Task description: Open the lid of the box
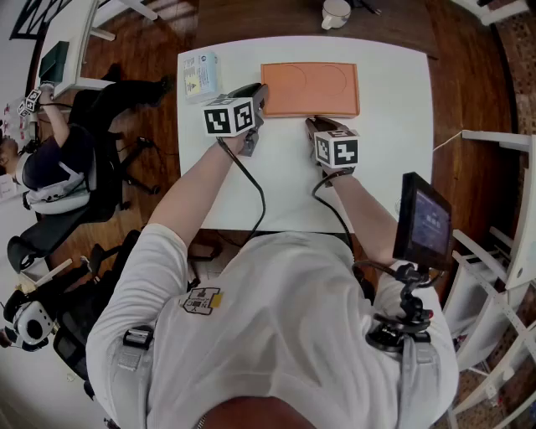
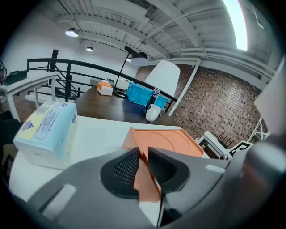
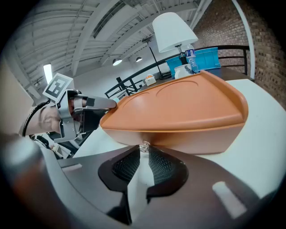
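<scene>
An orange box (image 1: 310, 88) with a flat lid lies at the far middle of the white table (image 1: 385, 126). My left gripper (image 1: 260, 92) is at its front left corner. In the left gripper view the jaws (image 2: 142, 161) are shut on that orange corner (image 2: 145, 172). My right gripper (image 1: 311, 124) meets the middle of the box's front side. In the right gripper view the box (image 3: 178, 107) fills the middle, lid down. A small metal clasp (image 3: 143, 146) under its front edge sits pinched between my right gripper's (image 3: 143, 154) tips.
A pale blue tissue pack (image 1: 199, 74) lies left of the box, near my left gripper. A white mug (image 1: 336, 12) stands on the dark table behind. A small monitor on a mount (image 1: 423, 222) is at my right. A person sits at the left (image 1: 59, 159).
</scene>
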`<action>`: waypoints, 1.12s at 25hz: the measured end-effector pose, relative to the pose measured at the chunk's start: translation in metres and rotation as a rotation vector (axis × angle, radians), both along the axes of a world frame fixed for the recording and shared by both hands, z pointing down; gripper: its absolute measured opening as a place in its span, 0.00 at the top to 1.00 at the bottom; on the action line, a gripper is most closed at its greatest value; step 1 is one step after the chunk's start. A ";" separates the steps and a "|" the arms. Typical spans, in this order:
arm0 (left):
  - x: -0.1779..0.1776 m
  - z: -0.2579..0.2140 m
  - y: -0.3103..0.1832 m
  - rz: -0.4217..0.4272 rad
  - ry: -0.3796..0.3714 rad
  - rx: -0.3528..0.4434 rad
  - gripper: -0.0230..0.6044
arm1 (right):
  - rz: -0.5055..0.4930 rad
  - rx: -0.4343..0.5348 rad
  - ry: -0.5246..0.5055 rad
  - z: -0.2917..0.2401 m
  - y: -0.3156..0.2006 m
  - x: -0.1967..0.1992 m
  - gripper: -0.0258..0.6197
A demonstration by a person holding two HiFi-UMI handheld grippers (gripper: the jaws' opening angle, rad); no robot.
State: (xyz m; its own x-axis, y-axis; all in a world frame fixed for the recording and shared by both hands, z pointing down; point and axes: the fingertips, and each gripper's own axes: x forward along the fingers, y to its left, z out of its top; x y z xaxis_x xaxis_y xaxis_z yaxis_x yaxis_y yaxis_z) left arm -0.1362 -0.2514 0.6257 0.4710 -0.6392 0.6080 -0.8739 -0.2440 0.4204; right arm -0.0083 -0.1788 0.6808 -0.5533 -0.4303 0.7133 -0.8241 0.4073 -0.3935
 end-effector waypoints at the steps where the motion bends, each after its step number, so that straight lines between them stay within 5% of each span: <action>1: 0.001 -0.001 0.002 -0.003 0.004 -0.002 0.86 | -0.003 -0.009 -0.002 -0.001 0.008 0.002 0.87; 12: -0.004 0.001 0.005 -0.027 0.016 -0.010 0.86 | -0.072 -0.093 -0.014 0.001 0.116 0.006 0.87; 19: -0.004 0.001 0.006 -0.038 0.030 -0.001 0.87 | -0.070 -0.095 -0.029 0.001 0.125 0.005 0.87; 26: -0.017 -0.017 0.027 -0.048 0.158 0.049 0.86 | -0.039 -0.060 -0.143 -0.013 0.132 0.019 0.78; 28: -0.029 -0.021 0.058 -0.051 0.248 0.054 0.86 | -0.023 -0.010 -0.209 -0.027 0.141 0.031 0.88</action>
